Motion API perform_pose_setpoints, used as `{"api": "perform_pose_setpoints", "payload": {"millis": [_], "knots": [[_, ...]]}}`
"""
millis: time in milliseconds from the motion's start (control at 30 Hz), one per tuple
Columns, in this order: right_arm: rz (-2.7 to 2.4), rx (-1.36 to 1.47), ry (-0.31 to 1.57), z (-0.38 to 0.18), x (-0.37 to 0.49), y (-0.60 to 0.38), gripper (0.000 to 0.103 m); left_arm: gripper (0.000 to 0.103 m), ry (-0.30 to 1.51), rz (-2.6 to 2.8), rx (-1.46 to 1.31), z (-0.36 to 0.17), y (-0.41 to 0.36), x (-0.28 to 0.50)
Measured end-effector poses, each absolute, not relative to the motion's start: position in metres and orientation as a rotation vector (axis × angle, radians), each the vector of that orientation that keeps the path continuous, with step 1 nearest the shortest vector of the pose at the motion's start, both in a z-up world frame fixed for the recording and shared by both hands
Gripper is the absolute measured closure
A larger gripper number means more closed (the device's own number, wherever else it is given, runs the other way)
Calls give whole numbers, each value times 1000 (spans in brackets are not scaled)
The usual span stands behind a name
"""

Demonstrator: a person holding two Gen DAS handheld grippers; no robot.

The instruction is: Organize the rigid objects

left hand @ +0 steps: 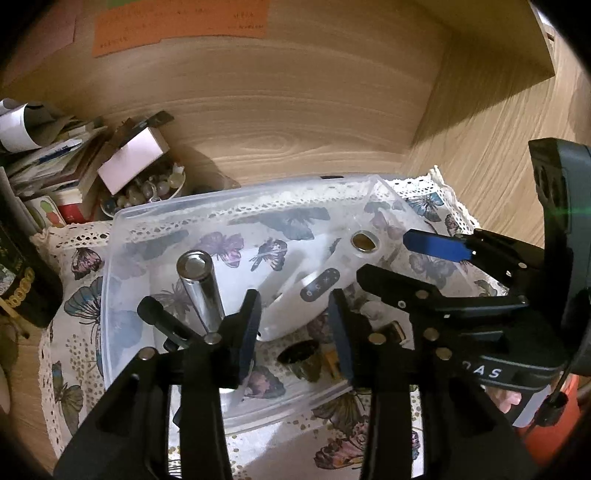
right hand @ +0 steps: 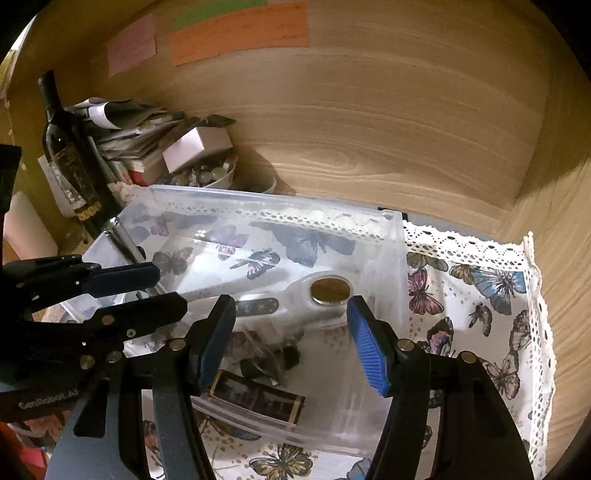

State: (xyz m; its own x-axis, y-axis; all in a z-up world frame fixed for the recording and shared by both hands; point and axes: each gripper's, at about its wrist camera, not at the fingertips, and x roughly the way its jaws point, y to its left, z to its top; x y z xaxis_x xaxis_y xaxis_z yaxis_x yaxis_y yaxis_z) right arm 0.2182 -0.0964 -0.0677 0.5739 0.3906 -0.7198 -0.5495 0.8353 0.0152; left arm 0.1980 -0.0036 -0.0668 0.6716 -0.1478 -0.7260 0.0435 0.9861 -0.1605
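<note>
A clear plastic bin (left hand: 118, 236) (right hand: 391, 251) stands on a butterfly cloth (right hand: 480, 295). Inside lie a white handheld device (left hand: 295, 291) (right hand: 295, 291) with a gold round window, a chrome cylinder (left hand: 201, 284) (right hand: 122, 236) leaning at the left, a black rod (left hand: 166, 317), a dark cup (left hand: 301, 356) and a dark gold-trimmed box (right hand: 258, 398). My left gripper (left hand: 295, 328) is open and empty above the bin's near side. My right gripper (right hand: 291, 339) is open and empty over the bin, and shows at the right of the left wrist view (left hand: 399, 258).
A dark wine bottle (right hand: 66, 147), stacked papers and books (right hand: 125, 129), a white box (right hand: 195, 146) and a bowl of marbles (right hand: 207, 173) crowd the back left corner. Wooden walls close in behind and at the right. Coloured notes (right hand: 240, 31) hang on the back wall.
</note>
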Motion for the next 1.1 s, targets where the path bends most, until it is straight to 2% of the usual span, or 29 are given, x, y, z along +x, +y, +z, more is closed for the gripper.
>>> {"api": "perform_pose_setpoints", "payload": {"millis": [267,500,667,767,833,1033,1100], "knots": [[563,-194,729,-44,208,-106,43,61,790,-97,-124,-56,-5,187],[555,-191,618,-14,178,-116,36,52,677,-76,-93,-25,-9,155],[554,-182,538,6,150,-125,27,42,584,-54,-85,0,-9,124],[552,-171,498,13,133,-131,21,33,532,-37,-81,14,-8,102],[550,-157,474,18,121,-137,21,24,496,-23,-78,20,-9,87],[550,-116,425,27,93,-151,18,12,397,14,-47,36,-14,47],[549,-108,413,29,85,-154,18,11,376,19,-48,38,-16,38]]}}
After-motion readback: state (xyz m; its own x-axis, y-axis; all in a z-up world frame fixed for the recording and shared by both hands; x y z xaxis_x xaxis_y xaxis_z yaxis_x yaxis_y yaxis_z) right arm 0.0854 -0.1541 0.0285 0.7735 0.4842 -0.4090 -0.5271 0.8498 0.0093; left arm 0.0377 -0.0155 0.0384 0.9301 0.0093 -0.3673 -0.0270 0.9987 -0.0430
